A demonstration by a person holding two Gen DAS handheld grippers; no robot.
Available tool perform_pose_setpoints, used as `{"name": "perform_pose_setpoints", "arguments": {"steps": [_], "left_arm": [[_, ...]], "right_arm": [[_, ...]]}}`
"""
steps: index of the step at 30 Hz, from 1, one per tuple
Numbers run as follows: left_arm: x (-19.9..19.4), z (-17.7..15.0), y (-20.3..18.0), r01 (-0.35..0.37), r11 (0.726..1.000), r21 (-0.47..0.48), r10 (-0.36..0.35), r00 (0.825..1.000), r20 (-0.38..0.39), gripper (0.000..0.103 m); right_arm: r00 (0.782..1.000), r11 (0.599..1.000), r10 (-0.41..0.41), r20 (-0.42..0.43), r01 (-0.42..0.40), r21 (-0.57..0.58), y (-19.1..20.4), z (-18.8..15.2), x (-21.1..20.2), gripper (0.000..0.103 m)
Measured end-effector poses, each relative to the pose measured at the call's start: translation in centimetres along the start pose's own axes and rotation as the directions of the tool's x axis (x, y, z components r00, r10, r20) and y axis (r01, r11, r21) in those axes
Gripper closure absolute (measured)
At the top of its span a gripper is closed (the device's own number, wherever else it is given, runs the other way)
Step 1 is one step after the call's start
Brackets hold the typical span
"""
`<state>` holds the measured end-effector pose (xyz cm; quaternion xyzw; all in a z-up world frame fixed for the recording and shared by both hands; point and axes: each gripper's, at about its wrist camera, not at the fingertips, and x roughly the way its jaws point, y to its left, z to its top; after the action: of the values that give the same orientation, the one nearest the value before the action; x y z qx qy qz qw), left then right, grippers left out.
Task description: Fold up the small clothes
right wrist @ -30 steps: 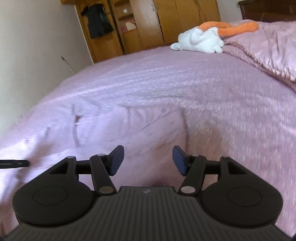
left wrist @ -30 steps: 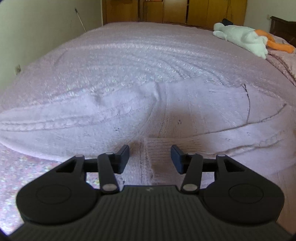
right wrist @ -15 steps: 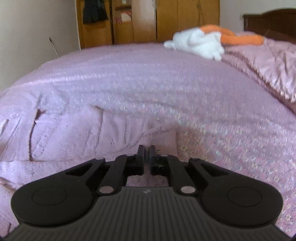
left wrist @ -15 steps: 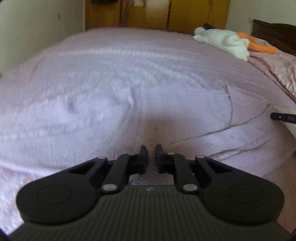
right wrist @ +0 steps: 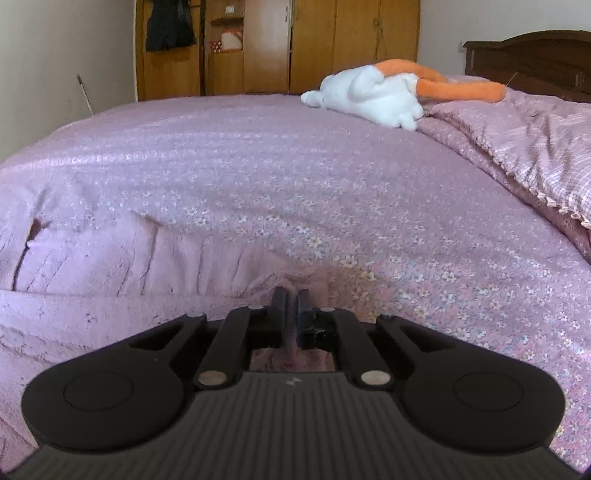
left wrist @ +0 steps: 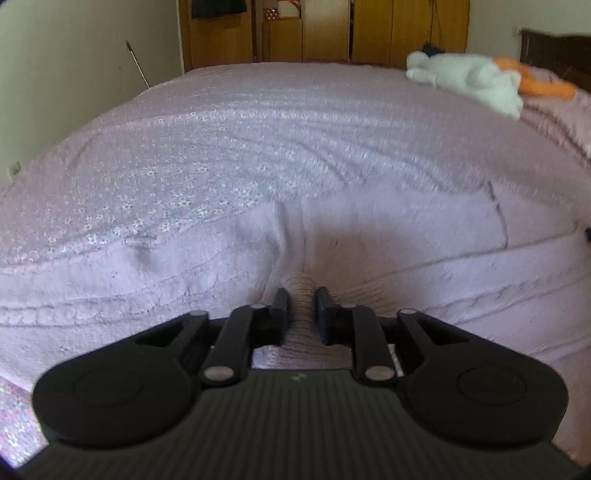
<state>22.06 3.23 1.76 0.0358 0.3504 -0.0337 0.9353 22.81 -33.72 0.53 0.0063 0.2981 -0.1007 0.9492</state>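
On the flowered bed [right wrist: 332,177], the pale pink knit garment [left wrist: 388,236] lies spread near its edge, the left tool [left wrist: 302,295] pinching a ribbed fold, its jaws having just eased apart slightly, the right tool [right wrist: 291,295] clamped tight on the garment's corner

A wide bed under a pink floral bedspread [right wrist: 332,177] carries a white and orange plush toy [right wrist: 373,92] near its dark wooden headboard [right wrist: 535,55]. Behind stand yellow-brown wooden wardrobes [right wrist: 314,44]; a dark garment [right wrist: 168,26], possibly a jacket, hangs there.
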Motion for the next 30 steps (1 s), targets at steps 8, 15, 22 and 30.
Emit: {"name": "perform_pose_setpoints", "arguments": {"steps": [8, 15, 22, 30], "left_arm": [[-2.7, 0.0, 1.3, 0.005, 1.000, -0.015, -0.005, 1.000, 0.006, 0.058], [-2.3, -1.1, 0.7, -0.051, 0.999, -0.002, 0.051, 0.998, -0.046, 0.058], [-4.8, -0.3, 1.7, -0.065, 0.997, -0.041, 0.064, 0.998, -0.024, 0.057], [-11.6, 2.3, 6.4, -0.135, 0.990, -0.028, 0.136, 0.988, 0.071, 0.057]], "right_arm": [[0.996, 0.994, 0.088, -0.002, -0.088, 0.057, -1.8, 0.2, -5.2, 0.098], [0.981, 0.976, 0.193, -0.020, -0.190, 0.107, -1.6, -3.5, -10.5, 0.098], [0.978, 0.967, 0.208, -0.021, -0.203, 0.152, -0.6, -6.4, -13.5, 0.078], [0.959, 0.949, 0.282, 0.025, -0.282, 0.143, 2.7, -7.2, -17.5, 0.040]]}}
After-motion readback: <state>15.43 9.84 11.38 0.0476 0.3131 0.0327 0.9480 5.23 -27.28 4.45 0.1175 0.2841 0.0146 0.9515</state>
